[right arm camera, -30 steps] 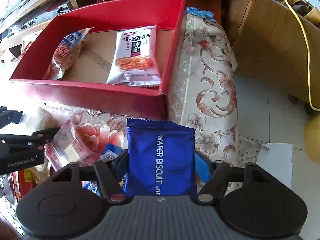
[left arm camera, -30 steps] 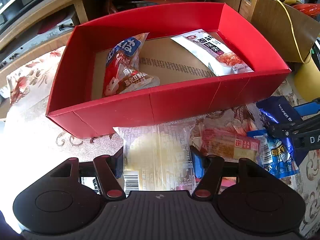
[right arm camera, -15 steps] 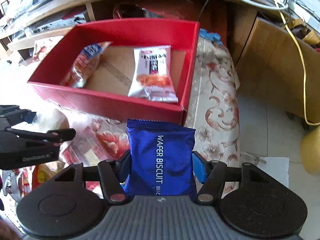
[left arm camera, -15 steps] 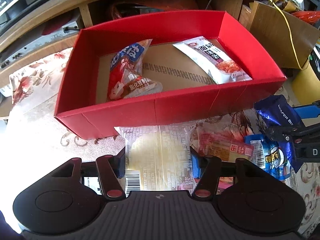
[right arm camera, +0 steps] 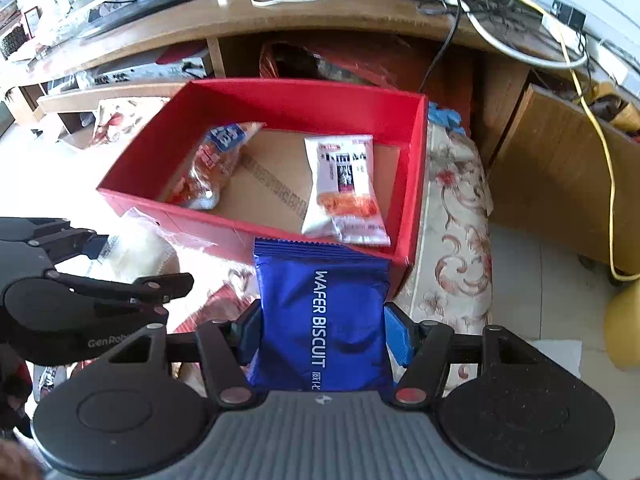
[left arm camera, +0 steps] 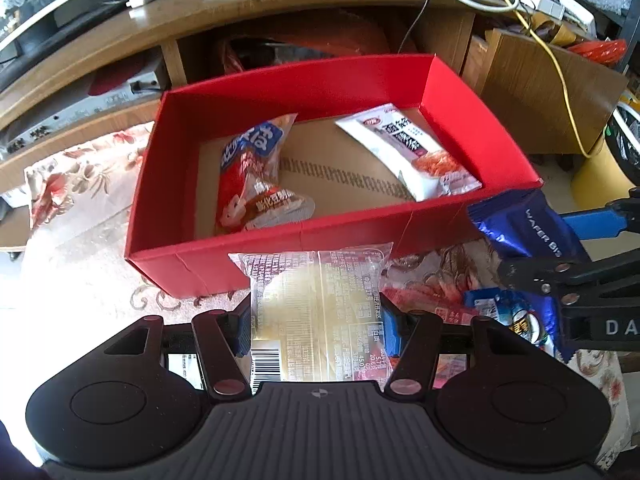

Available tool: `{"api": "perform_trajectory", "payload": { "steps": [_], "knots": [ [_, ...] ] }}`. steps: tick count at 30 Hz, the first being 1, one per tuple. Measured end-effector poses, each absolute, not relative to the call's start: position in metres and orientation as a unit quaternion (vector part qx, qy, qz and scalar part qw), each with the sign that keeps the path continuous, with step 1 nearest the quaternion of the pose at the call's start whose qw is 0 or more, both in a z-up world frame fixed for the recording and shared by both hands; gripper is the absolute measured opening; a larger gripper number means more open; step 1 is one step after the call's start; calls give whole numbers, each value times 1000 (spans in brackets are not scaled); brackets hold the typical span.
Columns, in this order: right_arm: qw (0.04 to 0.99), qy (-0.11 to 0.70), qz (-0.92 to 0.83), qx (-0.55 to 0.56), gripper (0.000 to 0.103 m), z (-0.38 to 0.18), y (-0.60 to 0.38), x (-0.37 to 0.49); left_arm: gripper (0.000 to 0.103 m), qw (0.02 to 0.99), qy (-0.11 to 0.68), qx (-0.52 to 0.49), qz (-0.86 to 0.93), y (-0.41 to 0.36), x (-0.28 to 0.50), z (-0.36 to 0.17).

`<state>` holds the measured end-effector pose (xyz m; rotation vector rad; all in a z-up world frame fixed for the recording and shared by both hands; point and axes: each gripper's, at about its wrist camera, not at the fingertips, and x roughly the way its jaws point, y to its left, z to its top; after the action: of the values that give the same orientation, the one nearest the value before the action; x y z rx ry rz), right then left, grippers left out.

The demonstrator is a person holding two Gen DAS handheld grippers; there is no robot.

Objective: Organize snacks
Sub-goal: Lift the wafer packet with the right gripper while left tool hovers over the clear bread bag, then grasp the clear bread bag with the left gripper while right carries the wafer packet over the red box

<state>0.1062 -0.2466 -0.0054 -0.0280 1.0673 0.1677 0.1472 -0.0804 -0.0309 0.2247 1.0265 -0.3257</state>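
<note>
Left wrist: left tool (left arm camera: 316,326) clamps clear pastry packet (left arm camera: 316,312); right tool (right arm camera: 322,334) clamps blue wafer packet (right arm camera: 322,320).

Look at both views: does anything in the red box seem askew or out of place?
Yes. In the red cardboard box, the red-and-blue snack bag leans crumpled and the white noodle-snack packet lies diagonally, neither squared to the walls.

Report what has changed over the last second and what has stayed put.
Both grippers rose and drew back from the red box, so more of the desk above shows. The left gripper still clamps the clear packet; the right gripper still clamps the blue wafer biscuit packet. The two packets inside the box have not shifted.
</note>
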Motion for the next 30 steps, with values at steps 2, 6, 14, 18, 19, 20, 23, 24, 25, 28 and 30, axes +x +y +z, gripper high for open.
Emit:
{"api": "perform_trajectory", "payload": {
  "steps": [2, 6, 14, 18, 19, 20, 23, 24, 25, 28, 30],
  "knots": [
    [861, 502, 82, -11, 53, -1, -245, 107, 65, 854, 485, 104, -156, -80, 147, -28],
    [867, 491, 83, -15, 53, 8, -240, 109, 65, 856, 481, 99, -159, -81, 147, -24],
    [876, 476, 80, -27, 53, 14, -231, 121, 63, 862, 475, 90, -156, -82, 156, -17],
    [877, 473, 81, -22, 53, 13, -231, 125, 63, 862, 475, 90, -154, -83, 159, -19],
    [877, 474, 81, -20, 53, 12, -231, 125, 63, 861, 476, 90, -154, -83, 159, -21],
    [876, 475, 82, -20, 53, 11, -231, 125, 63, 860, 477, 92, -154, -82, 158, -22],
    [874, 479, 81, -18, 53, 6, -232, 125, 63, 860, 478, 95, -151, -84, 157, -25],
    [874, 480, 80, -17, 53, 4, -233, 124, 63, 861, 477, 95, -149, -84, 156, -25],
    [873, 480, 79, -15, 53, 3, -234, 124, 63, 862, 476, 92, -149, -84, 156, -25],
    [874, 479, 75, -9, 53, 3, -239, 124, 62, 862, 477, 83, -149, -82, 157, -24],
    [876, 477, 73, -6, 53, 4, -241, 124, 62, 862, 479, 77, -149, -81, 158, -23]
  ]
}}
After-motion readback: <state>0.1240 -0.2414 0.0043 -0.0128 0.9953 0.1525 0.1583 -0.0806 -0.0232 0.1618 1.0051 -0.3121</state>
